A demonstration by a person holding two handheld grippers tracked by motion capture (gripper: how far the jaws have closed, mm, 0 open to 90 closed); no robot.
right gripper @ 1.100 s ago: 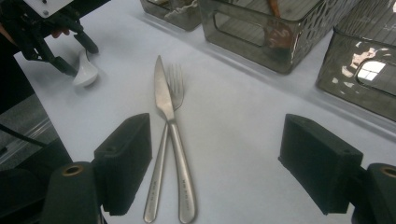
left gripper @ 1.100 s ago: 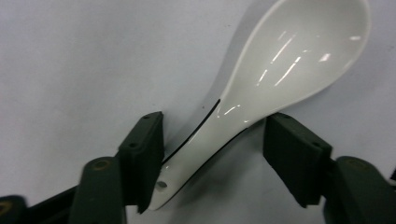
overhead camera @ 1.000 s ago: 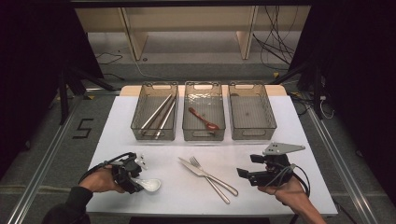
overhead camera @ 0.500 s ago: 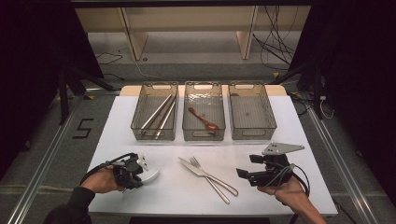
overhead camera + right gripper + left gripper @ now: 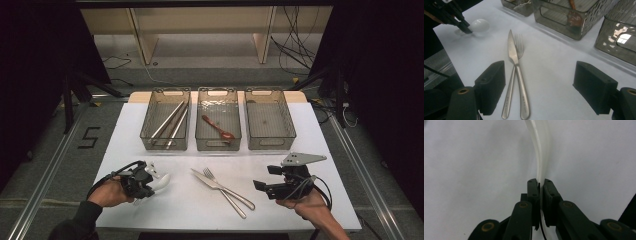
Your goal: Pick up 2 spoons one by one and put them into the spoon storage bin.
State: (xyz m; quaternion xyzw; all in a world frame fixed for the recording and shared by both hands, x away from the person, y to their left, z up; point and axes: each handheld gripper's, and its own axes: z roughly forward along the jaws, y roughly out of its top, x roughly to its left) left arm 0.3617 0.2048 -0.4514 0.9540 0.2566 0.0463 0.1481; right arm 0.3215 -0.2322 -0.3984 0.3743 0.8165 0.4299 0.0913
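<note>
My left gripper (image 5: 539, 186), its jaws having just been closing, clamps the handle of the white spoon (image 5: 541, 152) lying on the table (image 5: 310, 150); my right gripper (image 5: 539, 87) rests with jaws wide apart over the knife (image 5: 517, 72) and fork (image 5: 512, 82).

White table (image 5: 320, 150), three bins (image 5: 218, 126), knife (image 5: 212, 182), fork (image 5: 224, 191), white spoon (image 5: 159, 182)

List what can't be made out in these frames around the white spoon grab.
- White spoon: in the left gripper view its bowl is cut off by the top edge; the left gripper is shut on the handle.
- High view: the left gripper covers the spoon's handle.
- Red spoon in the middle bin: blurred behind the tinted wall, right gripper view.
- Markings on the knife and fork: too small.
</note>
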